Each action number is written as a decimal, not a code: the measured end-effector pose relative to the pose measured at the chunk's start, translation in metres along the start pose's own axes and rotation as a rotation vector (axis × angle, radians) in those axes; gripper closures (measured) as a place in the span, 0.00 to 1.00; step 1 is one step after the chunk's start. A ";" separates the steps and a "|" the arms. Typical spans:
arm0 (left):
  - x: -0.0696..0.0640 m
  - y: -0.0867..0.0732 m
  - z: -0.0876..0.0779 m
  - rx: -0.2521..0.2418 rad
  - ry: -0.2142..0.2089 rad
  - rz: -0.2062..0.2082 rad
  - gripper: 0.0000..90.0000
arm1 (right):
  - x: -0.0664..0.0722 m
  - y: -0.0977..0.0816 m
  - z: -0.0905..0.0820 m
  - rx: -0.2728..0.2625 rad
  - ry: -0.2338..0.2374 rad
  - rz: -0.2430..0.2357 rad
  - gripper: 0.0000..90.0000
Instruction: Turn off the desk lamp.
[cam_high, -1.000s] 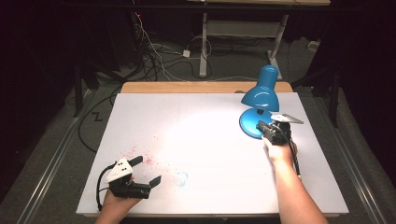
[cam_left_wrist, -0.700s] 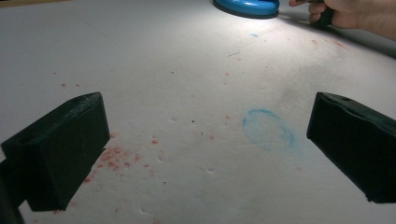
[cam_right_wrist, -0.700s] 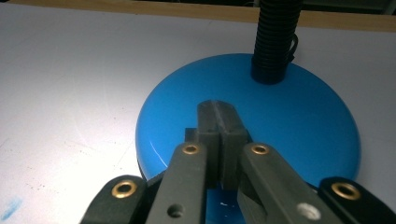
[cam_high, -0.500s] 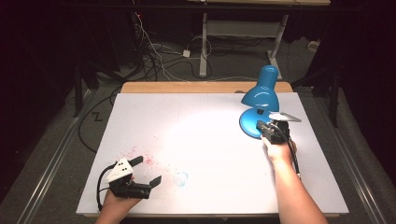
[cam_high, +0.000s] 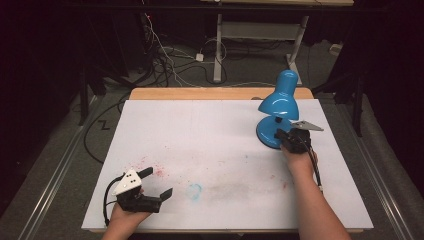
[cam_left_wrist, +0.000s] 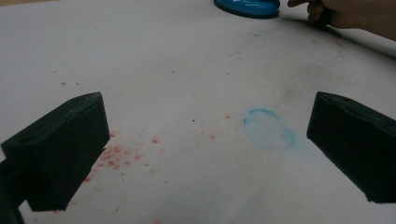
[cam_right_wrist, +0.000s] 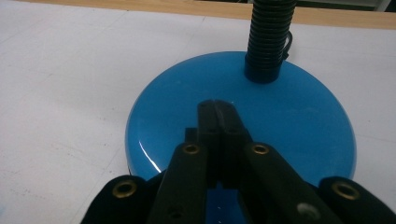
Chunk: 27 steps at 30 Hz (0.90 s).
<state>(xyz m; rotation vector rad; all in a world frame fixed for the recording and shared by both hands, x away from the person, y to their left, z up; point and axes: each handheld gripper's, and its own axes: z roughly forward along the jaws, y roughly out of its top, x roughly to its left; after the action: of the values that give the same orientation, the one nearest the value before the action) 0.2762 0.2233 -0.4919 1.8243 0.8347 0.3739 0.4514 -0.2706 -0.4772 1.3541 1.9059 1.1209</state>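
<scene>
Nearest you, at the front left corner of the worktop (cam_high: 200, 125), your left gripper (cam_high: 160, 181) rests with its jaws spread wide and nothing between them. In the left gripper view the jaws frame bare white surface, with red specks (cam_left_wrist: 116, 154) by one jaw and a faint blue ring (cam_left_wrist: 268, 129) nearer the other. It has not moved over the last second.

Farther on, toward the right edge, your right gripper (cam_high: 278, 134) is clenched, its jaws pressed flat together. Its tips sit over the near part of the lamp's base (cam_right_wrist: 280, 116), just short of the black neck (cam_right_wrist: 268, 37). I cannot tell whether the tips are touching the base or hovering just above it.

The lamp (cam_high: 278, 102) stands near the back right corner, with its shade tilted toward the middle.

The change is in the light. A second ago a bright pool lay on the worktop under the shade, and now that pool is gone and the surface is evenly dim. This suggests your closed jaws have switched the lamp off. If turning it off is the aim, that step looks done.
</scene>
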 end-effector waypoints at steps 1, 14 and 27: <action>0.000 0.000 0.000 0.001 -0.001 0.002 0.00 | 0.000 0.000 0.000 0.001 0.002 0.003 1.00; 0.000 0.000 0.000 0.000 -0.002 0.002 0.00 | 0.001 0.001 -0.002 0.010 0.007 -0.006 1.00; -0.001 0.000 0.001 -0.001 -0.008 0.005 0.00 | 0.018 0.005 -0.028 -0.047 0.063 -0.038 1.00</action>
<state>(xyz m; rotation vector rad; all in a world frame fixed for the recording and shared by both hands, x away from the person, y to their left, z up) 0.2761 0.2226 -0.4920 1.8266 0.8242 0.3696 0.4247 -0.2618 -0.4581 1.2666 1.9290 1.1950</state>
